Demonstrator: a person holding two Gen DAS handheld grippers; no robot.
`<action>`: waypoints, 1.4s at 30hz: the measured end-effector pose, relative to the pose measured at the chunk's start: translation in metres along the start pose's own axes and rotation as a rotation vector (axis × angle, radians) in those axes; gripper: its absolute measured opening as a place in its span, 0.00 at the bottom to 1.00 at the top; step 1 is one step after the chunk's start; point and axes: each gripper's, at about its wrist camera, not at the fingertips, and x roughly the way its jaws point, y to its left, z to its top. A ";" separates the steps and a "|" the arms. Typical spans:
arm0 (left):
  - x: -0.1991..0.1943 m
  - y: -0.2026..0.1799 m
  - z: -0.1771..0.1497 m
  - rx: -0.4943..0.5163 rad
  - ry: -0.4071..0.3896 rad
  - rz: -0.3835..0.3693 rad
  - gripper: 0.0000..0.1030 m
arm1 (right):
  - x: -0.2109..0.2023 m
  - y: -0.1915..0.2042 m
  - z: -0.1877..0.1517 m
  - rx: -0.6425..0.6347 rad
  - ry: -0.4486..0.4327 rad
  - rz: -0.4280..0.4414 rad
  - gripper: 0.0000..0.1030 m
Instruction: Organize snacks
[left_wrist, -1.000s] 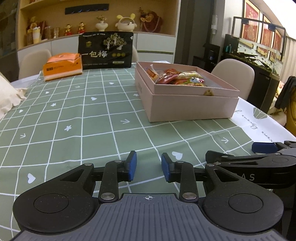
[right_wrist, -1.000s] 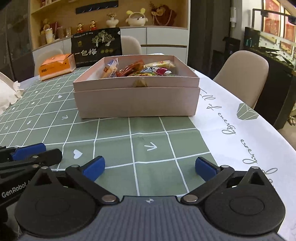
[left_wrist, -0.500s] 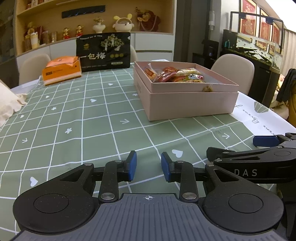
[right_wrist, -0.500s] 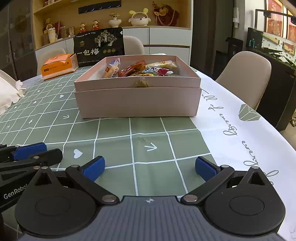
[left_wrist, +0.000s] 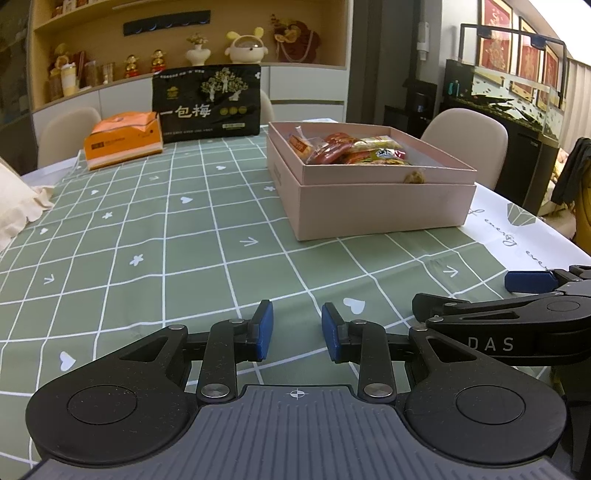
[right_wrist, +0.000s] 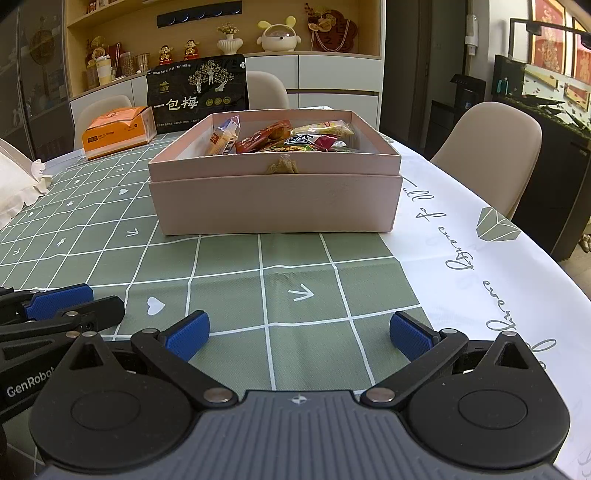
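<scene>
A pink open box (left_wrist: 380, 210) (right_wrist: 275, 201) stands on the green checked tablecloth and holds several wrapped snacks (left_wrist: 351, 149) (right_wrist: 280, 138). My left gripper (left_wrist: 297, 330) hovers low over the cloth in front of the box, empty, its blue pads a narrow gap apart. My right gripper (right_wrist: 299, 334) is wide open and empty, a short way in front of the box. Each gripper shows at the edge of the other's view.
An orange tissue box (left_wrist: 123, 140) (right_wrist: 118, 131) and a large black snack bag (left_wrist: 207, 103) (right_wrist: 195, 94) stand at the table's far end. A cream cushion (left_wrist: 16, 205) lies at the left. Beige chairs (right_wrist: 487, 155) surround the table; shelves with figurines stand behind.
Both grippers have drifted slightly; the views tilted a little. Jaw openings are the same and nothing on the table moved.
</scene>
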 end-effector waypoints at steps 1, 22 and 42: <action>0.000 0.000 0.000 0.000 0.000 0.000 0.32 | 0.000 0.000 0.000 0.000 0.000 0.000 1.00; 0.000 -0.001 -0.001 0.004 0.000 0.004 0.32 | 0.000 0.000 0.000 0.000 0.000 0.000 1.00; -0.001 0.007 -0.001 -0.037 -0.006 -0.025 0.32 | 0.000 0.000 0.000 -0.001 0.000 0.001 1.00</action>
